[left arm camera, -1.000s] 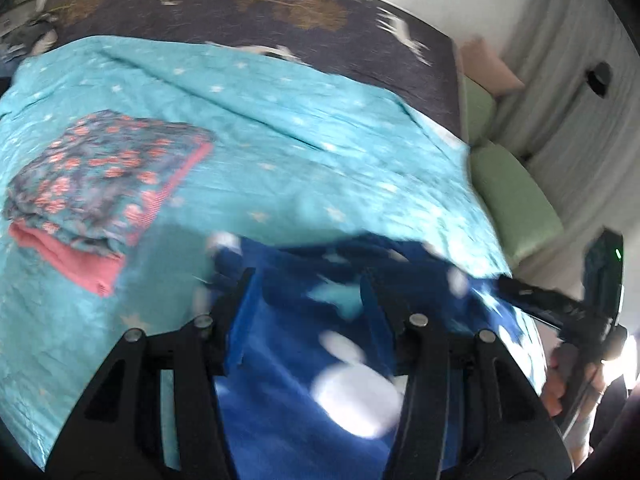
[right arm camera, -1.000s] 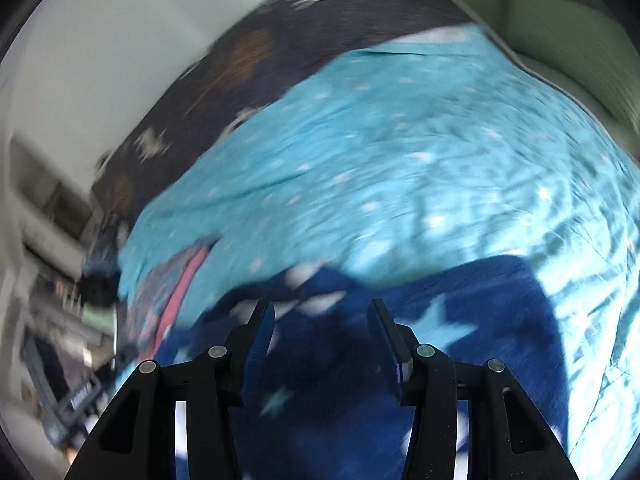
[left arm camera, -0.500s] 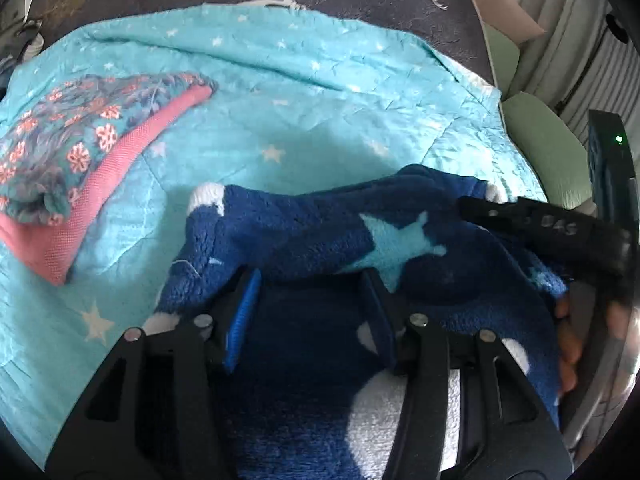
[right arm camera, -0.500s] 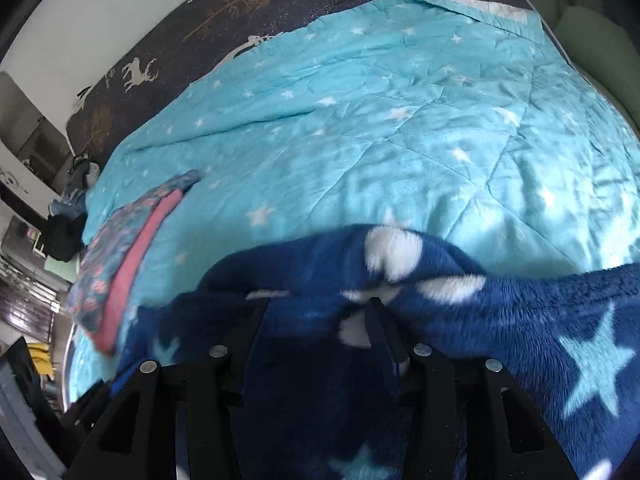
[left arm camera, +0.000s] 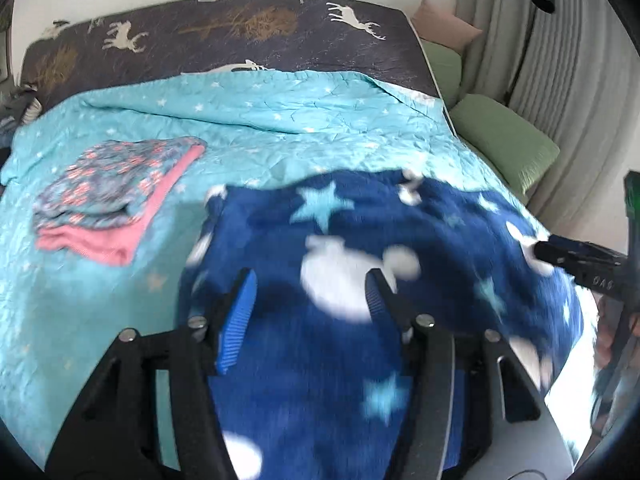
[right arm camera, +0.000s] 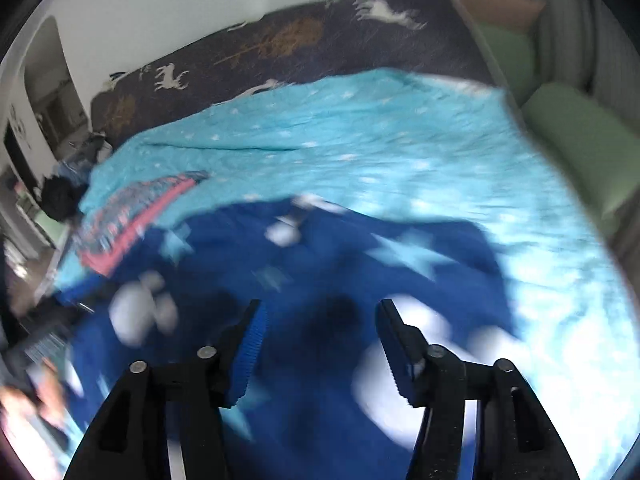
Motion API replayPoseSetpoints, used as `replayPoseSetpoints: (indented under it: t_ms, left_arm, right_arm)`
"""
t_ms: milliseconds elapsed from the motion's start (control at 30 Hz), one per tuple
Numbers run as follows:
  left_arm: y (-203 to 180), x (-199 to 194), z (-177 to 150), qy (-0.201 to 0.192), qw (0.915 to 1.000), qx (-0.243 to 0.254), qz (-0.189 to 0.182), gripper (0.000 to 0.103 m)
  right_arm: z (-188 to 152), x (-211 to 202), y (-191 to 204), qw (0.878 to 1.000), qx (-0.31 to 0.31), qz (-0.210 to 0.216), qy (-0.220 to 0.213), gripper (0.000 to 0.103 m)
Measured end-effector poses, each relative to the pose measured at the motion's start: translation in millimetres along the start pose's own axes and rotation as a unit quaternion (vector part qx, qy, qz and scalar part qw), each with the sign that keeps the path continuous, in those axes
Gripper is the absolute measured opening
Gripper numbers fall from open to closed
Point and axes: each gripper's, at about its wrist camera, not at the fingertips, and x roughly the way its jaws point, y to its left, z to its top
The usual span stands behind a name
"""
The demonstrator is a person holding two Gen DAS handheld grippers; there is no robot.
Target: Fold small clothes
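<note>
Here both tongs, left [left arm camera: 312, 292] and right [right arm camera: 320, 328], are opening over the blue fleece [left arm camera: 360, 240]; turquoise quilt [left arm camera: 280, 128] lies bare beyond its far edge.

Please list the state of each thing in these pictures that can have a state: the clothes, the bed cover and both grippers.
Blue star fleece garment: spread on the quilt, not folded up.
Floral and pink clothes: folded, stacked.
Turquoise quilt: spread over the bed, wrinkled.
Left gripper: jaws opening, fleece between them.
Right gripper: jaws opening, over the fleece.

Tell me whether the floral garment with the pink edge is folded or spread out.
Folded. The floral garment lies as a compact stacked rectangle with layered edges on the turquoise quilt, left of the blue star fleece.
</note>
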Motion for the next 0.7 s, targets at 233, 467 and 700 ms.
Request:
replayPoseSetpoints:
  t_ms: [233, 467, 700]
  left_arm:
    - [40, -24, -65, 0.037, 0.9965, -0.069, 0.028, 0.062]
    - [71, -51, -112, 0.073, 0.9831, -0.162, -0.044, 0.063]
    - [54, -53, -137, 0.114, 0.9552, -0.21, -0.175, 0.064]
  right_arm:
    - [-100, -31, -82, 0.99, 0.114, -0.054, 0.055, 0.072]
    - [-148, -55, -116, 0.968, 0.243, 0.055, 0.04, 0.072]
    - [-165, -46, -109, 0.933, 0.317, 0.161, 0.053, 0.074]
